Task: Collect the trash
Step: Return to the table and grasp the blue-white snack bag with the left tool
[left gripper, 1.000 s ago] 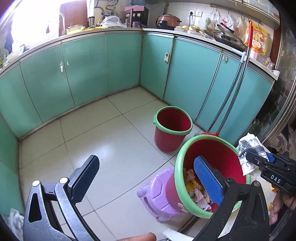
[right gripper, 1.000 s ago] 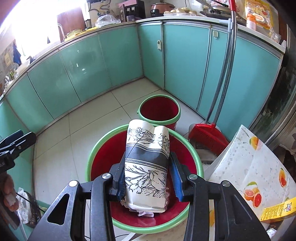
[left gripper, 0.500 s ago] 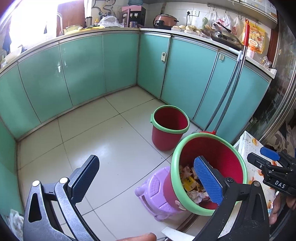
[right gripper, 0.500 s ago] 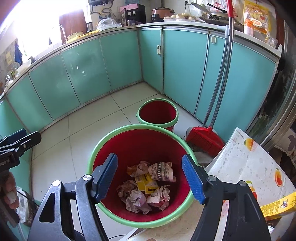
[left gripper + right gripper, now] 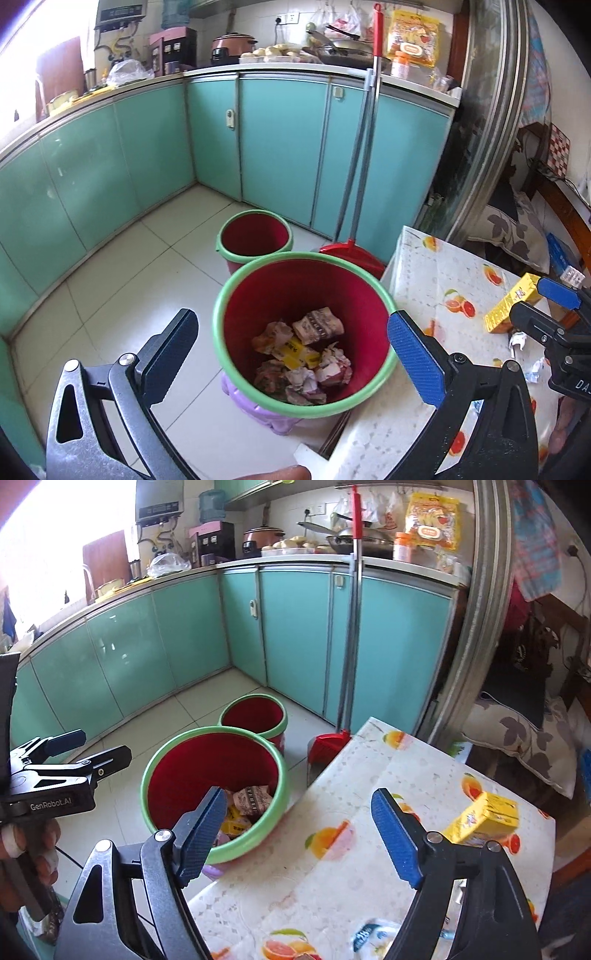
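Lying on the fruit-print table (image 5: 332,871) well right of the half-filled red bin (image 5: 155,771), a yellow carton (image 5: 484,818) looks light and crushable, best pinched across its flat sides, while the right gripper (image 5: 299,834) and left gripper (image 5: 291,360) both hold their jaws wide apart, empty.

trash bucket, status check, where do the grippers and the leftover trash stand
Left gripper open, empty, over near bucket. Right gripper open, empty, at table edge. Yellow box on table. Path clear.
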Demonstrator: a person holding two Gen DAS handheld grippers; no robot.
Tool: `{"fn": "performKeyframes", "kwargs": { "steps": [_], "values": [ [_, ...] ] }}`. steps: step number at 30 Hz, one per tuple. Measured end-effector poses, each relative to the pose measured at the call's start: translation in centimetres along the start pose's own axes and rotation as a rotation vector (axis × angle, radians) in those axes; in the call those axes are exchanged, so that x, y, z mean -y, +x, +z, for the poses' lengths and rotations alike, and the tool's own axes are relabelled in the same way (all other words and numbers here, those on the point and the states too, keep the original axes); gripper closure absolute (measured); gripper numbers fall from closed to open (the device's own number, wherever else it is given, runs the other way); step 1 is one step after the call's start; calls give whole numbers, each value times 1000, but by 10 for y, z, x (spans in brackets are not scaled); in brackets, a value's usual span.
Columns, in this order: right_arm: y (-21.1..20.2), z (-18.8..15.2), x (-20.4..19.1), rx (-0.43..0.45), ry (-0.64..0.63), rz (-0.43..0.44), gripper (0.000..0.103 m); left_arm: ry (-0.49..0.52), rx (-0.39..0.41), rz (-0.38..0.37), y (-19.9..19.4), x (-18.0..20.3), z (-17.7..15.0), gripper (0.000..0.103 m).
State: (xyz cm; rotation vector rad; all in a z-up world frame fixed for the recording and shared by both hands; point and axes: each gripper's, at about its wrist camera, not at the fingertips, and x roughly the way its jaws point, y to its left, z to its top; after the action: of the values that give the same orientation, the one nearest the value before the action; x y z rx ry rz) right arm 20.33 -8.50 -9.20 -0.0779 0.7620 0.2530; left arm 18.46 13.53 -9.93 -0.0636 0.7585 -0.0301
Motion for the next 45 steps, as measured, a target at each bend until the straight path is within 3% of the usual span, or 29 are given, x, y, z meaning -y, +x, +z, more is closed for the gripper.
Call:
{"fn": "performKeyframes", "kwargs": {
  "steps": [11,23,29,43,44,45],
  "values": [
    [-69,-88,126,-53,157,-166,23,153,-87,-164,-8,113,-36,0],
    [-113,-161,206,-97,277,-264,23,288,-269,-284,21,226,-113,0],
    [-126,-179,228,-96,315,-287,23,277,-345,-271,48,253,-134,0],
    [-140,-203,259,-91,393,-314,23,321,-405,-155,82,286,-153,0],
    [-139,-204,260,-90,399,-310,23,322,-412,-148,83,286,-154,2],
    [-139,-204,261,-91,402,-309,23,322,-420,-148,85,286,-156,11]
  ]
}}
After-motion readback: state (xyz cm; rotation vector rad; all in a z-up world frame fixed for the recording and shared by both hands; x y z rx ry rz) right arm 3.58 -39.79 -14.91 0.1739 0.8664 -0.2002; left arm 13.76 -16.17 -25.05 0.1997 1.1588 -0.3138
